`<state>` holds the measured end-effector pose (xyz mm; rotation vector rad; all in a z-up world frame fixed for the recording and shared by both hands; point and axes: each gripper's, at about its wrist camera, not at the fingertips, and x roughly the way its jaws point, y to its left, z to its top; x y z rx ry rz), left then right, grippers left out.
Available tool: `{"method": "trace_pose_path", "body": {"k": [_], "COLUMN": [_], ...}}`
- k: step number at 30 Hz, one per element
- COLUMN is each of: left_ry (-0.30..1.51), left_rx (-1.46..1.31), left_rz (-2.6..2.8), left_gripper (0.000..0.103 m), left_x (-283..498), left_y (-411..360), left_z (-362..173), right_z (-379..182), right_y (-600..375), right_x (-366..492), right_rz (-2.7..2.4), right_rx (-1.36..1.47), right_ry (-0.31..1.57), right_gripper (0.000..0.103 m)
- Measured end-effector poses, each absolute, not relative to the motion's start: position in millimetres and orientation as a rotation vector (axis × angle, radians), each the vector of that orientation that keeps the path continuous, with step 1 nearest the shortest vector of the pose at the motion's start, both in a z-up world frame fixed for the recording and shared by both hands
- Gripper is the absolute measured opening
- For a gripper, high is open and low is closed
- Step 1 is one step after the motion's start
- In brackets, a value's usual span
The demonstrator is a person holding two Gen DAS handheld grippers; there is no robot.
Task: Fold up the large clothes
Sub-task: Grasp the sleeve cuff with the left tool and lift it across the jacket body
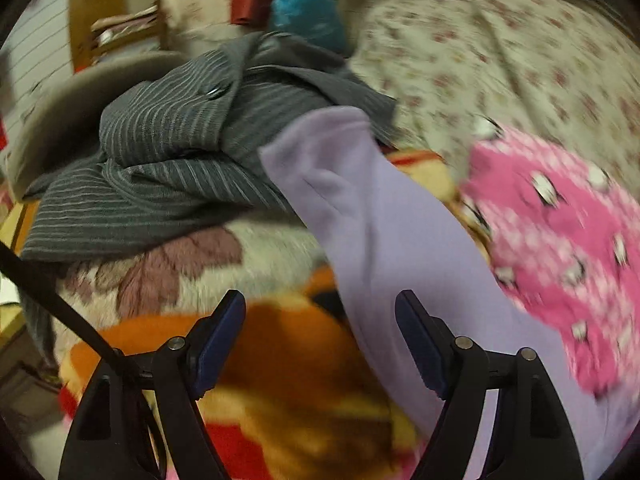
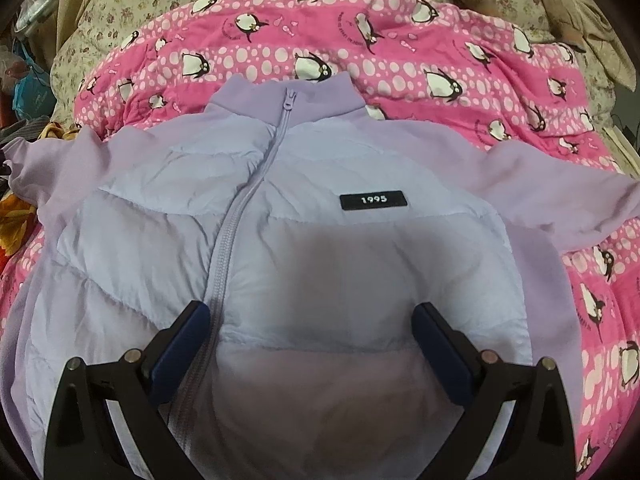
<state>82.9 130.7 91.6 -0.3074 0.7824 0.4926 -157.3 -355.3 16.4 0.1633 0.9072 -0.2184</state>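
Note:
A lilac zip-up jacket [image 2: 304,248] with a black "1995" patch [image 2: 373,200] lies front up and spread flat, collar away from me, sleeves out to both sides. My right gripper [image 2: 310,322] is open and empty just above its lower front. In the left wrist view one lilac sleeve [image 1: 360,208] stretches away across the bed. My left gripper [image 1: 320,312] is open and empty, hovering beside the sleeve, its right finger over the fabric.
A pink penguin-print blanket [image 2: 400,52] lies under the jacket; it also shows in the left wrist view [image 1: 560,240]. A grey striped garment [image 1: 168,160] is heaped beyond the sleeve. An orange and red fleece blanket [image 1: 280,380] lies below. A floral quilt [image 1: 520,60] covers the back.

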Motion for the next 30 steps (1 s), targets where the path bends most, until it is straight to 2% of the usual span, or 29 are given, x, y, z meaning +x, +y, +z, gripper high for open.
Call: {"method": "trace_pose_path", "body": {"k": [2, 3, 4, 6, 15, 22, 26, 30], "left_ry": [0.749, 0.738, 0.739, 0.772, 0.658, 0.627, 0.682, 0.786], "left_rx": [-0.359, -0.385, -0.406, -0.452, -0.379, -0.303, -0.256, -0.217], "left_rz": [0.507, 0.5, 0.484, 0.423, 0.24, -0.094, -0.315, -0.484], "left_gripper": [0.045, 0.035, 0.019, 0.0, 0.0, 0.0, 0.0, 0.0], "left_x": [93, 98, 102, 114, 78, 24, -11, -38], "left_y": [146, 152, 155, 161, 111, 6, -78, -156], "left_z": [89, 87, 85, 79, 123, 166, 161, 127], "right_z": [16, 15, 15, 14, 14, 16, 19, 25], "right_y": [-356, -357, -357, -357, -357, -359, -362, -372], "right_x": [-157, -156, -156, -155, -155, -155, -158, -164], "right_rz": [-0.214, -0.213, -0.212, -0.212, -0.209, -0.205, -0.205, -0.215], "right_rx": [0.166, 0.168, 0.171, 0.17, 0.168, 0.184, 0.208, 0.256], "right_ry": [0.908, 0.908, 0.906, 0.904, 0.9, 0.9, 0.898, 0.879], "right_gripper": [0.103, 0.103, 0.103, 0.103, 0.103, 0.103, 0.103, 0.103]}}
